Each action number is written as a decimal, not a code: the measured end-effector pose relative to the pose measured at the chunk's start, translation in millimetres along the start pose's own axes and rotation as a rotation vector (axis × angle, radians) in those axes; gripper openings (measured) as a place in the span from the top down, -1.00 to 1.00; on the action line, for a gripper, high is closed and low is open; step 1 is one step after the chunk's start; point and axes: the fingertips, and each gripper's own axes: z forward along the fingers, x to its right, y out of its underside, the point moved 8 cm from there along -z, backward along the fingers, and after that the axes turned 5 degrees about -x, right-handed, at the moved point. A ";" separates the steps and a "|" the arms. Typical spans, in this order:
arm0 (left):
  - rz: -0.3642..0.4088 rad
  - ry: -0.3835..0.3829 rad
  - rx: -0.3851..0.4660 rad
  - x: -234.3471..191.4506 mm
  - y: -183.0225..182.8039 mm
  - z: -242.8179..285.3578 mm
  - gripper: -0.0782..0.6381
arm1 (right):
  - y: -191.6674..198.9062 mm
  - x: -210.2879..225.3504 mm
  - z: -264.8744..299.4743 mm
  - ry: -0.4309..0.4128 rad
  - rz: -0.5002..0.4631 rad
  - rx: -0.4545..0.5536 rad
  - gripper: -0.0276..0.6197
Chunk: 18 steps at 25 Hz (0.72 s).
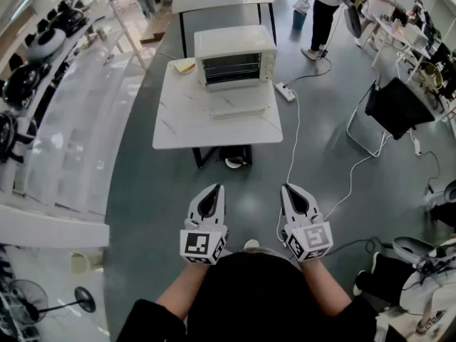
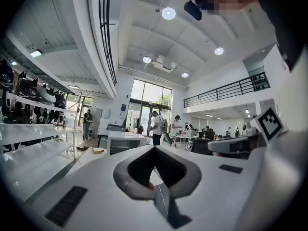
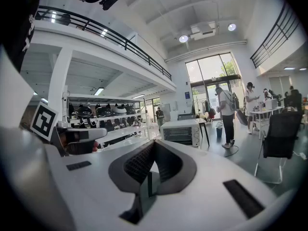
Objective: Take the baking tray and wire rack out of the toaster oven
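the white marble-look table (image 1: 178,120) stands well ahead of me, bearing the boxy cream toaster oven (image 1: 235,52), its dark front towards me. my left claw (image 1: 215,191) and right claw (image 1: 288,189), smooth white shells with ribbed dark pads, are both clenched on nothing, well short of the oven

A white bench (image 1: 182,123) with a marble-like top is standing on the grey floor (image 1: 178,212). The toaster oven (image 1: 235,54) is sitting at the back of the bench, and its door (image 1: 240,105) is lying open and flat just in front of it. Left of the toaster oven, at the back corner, a small yellow thing (image 1: 184,65) is lying. Right of the toaster oven, a white power strip (image 1: 285,91) is lying just past the bench edge, apparently on the floor, and its white cable (image 1: 291,155) is running across the floor.
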 end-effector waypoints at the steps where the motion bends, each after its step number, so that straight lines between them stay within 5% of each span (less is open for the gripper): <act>1: 0.003 -0.003 0.001 1.4 0.5 1.2 0.74 | 0.8 1.8 -1.2 -0.001 -0.010 0.000 0.85; 18: -0.013 -0.058 -0.044 -3.6 24.2 31.7 0.74 | 30.1 38.9 15.0 0.001 0.076 -0.023 0.85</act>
